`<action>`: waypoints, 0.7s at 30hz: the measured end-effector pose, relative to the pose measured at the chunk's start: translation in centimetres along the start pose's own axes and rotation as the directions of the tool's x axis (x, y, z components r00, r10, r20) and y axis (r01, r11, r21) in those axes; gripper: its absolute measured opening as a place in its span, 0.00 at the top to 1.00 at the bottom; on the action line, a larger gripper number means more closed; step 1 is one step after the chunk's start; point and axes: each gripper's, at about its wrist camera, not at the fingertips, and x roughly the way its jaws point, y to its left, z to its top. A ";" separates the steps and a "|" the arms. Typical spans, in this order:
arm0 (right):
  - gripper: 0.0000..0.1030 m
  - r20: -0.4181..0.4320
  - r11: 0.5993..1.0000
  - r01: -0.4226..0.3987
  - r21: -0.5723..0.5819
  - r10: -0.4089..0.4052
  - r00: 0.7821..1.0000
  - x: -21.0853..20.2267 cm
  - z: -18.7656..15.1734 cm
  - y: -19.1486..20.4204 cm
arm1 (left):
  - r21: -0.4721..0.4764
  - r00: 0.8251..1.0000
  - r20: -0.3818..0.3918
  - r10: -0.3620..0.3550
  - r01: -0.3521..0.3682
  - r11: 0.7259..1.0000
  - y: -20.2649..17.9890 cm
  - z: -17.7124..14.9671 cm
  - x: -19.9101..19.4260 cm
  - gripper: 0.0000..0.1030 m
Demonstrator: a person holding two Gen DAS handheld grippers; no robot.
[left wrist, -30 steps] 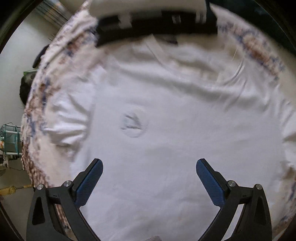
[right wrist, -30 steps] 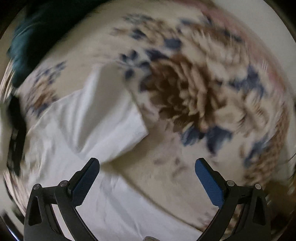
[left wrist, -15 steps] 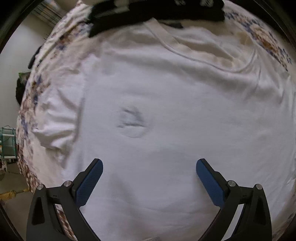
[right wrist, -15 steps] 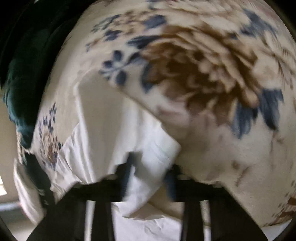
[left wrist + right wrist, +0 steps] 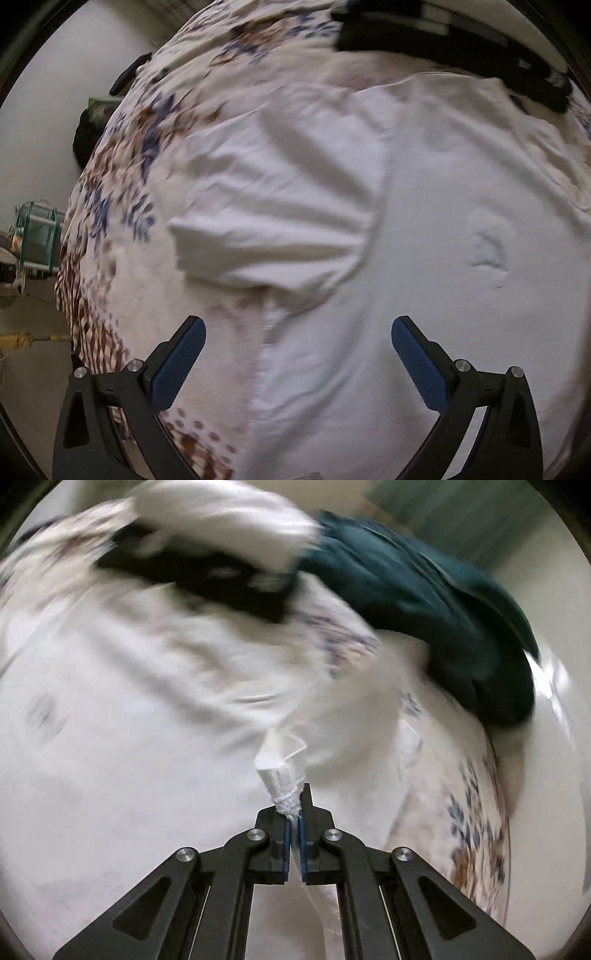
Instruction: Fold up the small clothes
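Observation:
A white T-shirt lies spread on a floral bedspread, its left sleeve wrinkled and a faint round mark on the chest. My left gripper is open and empty, hovering over the shirt's side edge below that sleeve. In the right wrist view my right gripper is shut on a bunched piece of the white shirt and lifts it off the bed; the rest of the shirt lies to its left, blurred.
A black-and-white garment lies past the shirt's collar, also in the right wrist view. A dark teal cloth lies at the bed's far right edge. The bed edge, a floor and small items show at left.
My right gripper has closed on the shirt's right sleeve and swung round with it, lifting it. My left gripper has moved left, from over the chest to the left sleeve and side edge.

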 end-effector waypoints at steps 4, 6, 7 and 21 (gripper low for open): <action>0.91 -0.087 0.995 -0.028 -0.099 0.019 0.996 0.7 -1.8 3.4 | -0.018 1.000 0.000 0.011 -0.011 1.000 2.0 -0.6 0.5 0.00; 0.86 -0.138 0.989 -0.099 -0.109 0.083 0.987 0.6 -2.3 3.9 | -0.034 1.000 -0.007 0.010 -0.010 0.999 3.0 -0.8 0.8 0.00; 0.81 -0.140 0.982 -0.162 -0.097 0.147 0.979 0.1 -2.4 3.8 | -0.040 1.000 -0.014 0.009 -0.009 0.999 3.5 -0.9 1.0 0.00; 0.52 -0.257 0.862 -0.213 0.461 0.360 0.897 1.5 -3.1 -6.8 | -0.460 0.944 -0.084 -0.319 0.247 0.853 14.3 0.5 6.9 0.00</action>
